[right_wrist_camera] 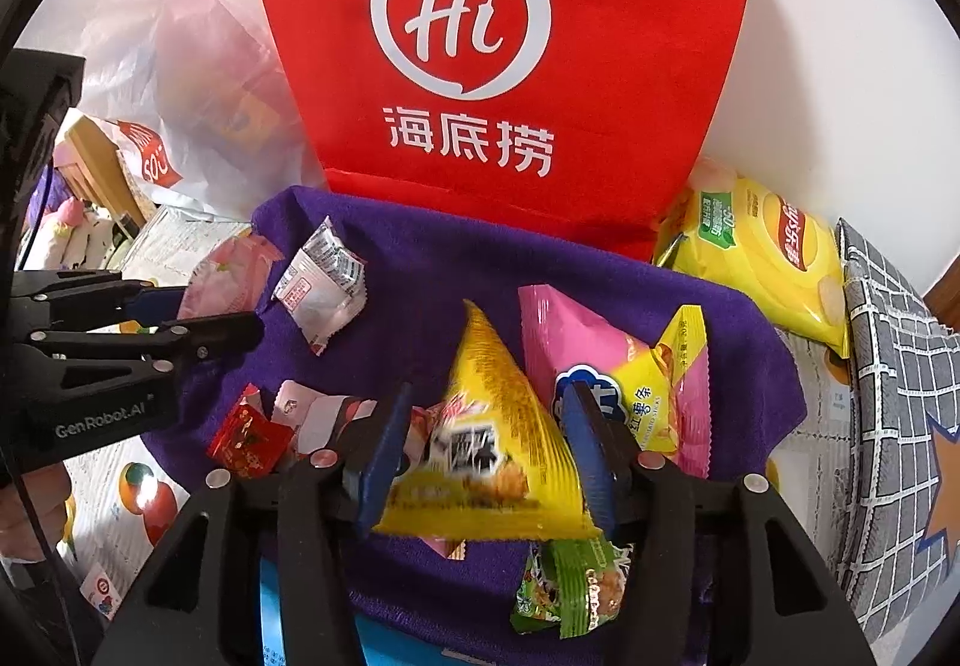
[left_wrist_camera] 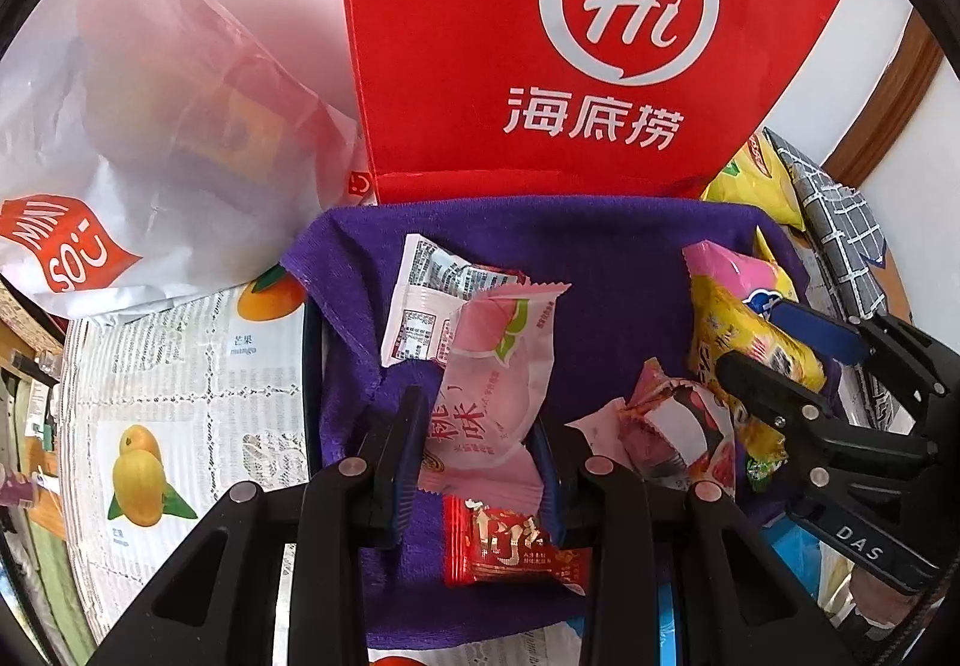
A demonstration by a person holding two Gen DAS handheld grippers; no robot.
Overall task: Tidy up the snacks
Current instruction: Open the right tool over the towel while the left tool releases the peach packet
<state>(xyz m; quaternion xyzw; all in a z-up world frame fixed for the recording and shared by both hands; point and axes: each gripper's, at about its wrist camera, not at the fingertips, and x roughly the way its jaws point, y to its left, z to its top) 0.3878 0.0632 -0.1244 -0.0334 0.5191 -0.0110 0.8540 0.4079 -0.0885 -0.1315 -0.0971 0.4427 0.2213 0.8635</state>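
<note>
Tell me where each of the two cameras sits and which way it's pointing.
Left wrist: on the left hand-held gripper, looking down at the purple cloth; its fingers clamp a pink peach snack.
Right wrist: on the right hand-held gripper, looking down; a yellow triangular packet sits between its fingers.
Both show the red bag and each other's gripper.

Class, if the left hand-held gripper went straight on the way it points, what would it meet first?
Probably the pink peach-print snack packet already between the left hand-held gripper's fingers, then the purple cloth beneath; depth is unclear.
</note>
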